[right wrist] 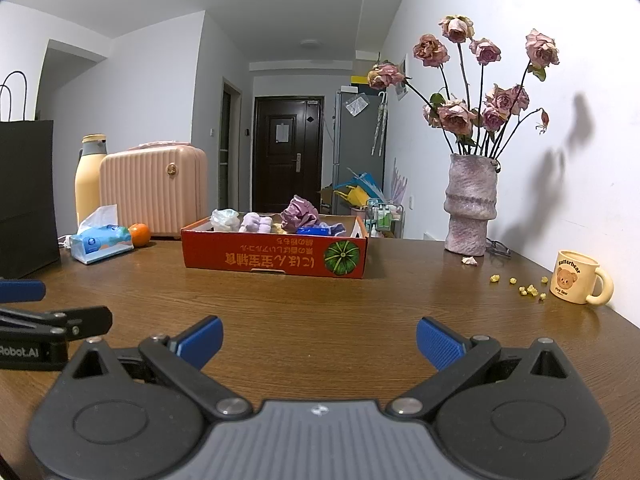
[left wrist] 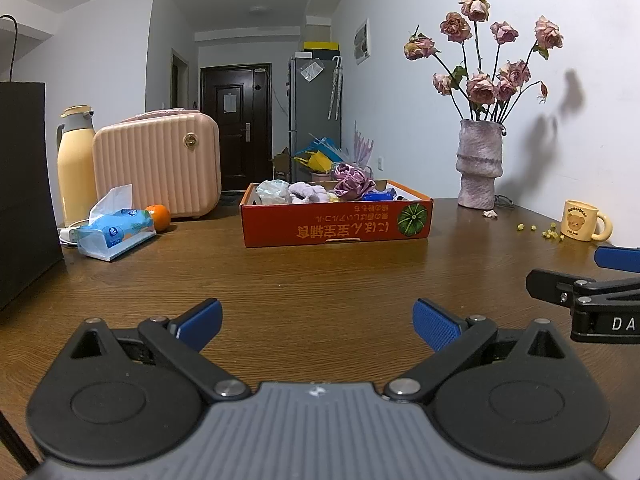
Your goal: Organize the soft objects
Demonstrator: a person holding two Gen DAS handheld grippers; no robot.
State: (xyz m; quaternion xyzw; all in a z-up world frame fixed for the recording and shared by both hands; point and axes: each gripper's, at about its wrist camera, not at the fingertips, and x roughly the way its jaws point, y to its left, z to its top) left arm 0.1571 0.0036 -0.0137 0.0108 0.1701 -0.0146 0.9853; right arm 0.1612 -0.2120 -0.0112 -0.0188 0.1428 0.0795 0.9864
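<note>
At nine o'clock from my left gripper (left wrist: 318, 322) I see a black paper bag (left wrist: 24, 184) standing at the edge of the wooden surface (left wrist: 320, 272). Around ten o'clock come a yellow thermos (left wrist: 76, 164) and a pink ribbed case (left wrist: 158, 162), with a blue tissue pack (left wrist: 114, 234) lying in front of them and an orange (left wrist: 158, 216) just beside the pack.

Dead ahead at twelve o'clock sits the red cardboard box (left wrist: 336, 222), well apart from both grippers. The soft objects (left wrist: 316, 190) are piled inside it: a pale bundle at the left, a lilac fluffy piece in the middle, a shiny mauve scrunched fabric (left wrist: 352, 180) rising above the rim, and something blue at the right.

At one o'clock stands a rough grey-pink vase (left wrist: 478, 162) of dried roses (left wrist: 492, 60), a fallen petal near its foot. At two o'clock a cream bear mug (left wrist: 582, 220) sits near the wall, small yellow bits scattered beside it.

My left gripper hovers low over bare wood, blue pads spread wide, nothing between them. My right gripper (right wrist: 320, 340) is just beside it, likewise spread wide and empty.
</note>
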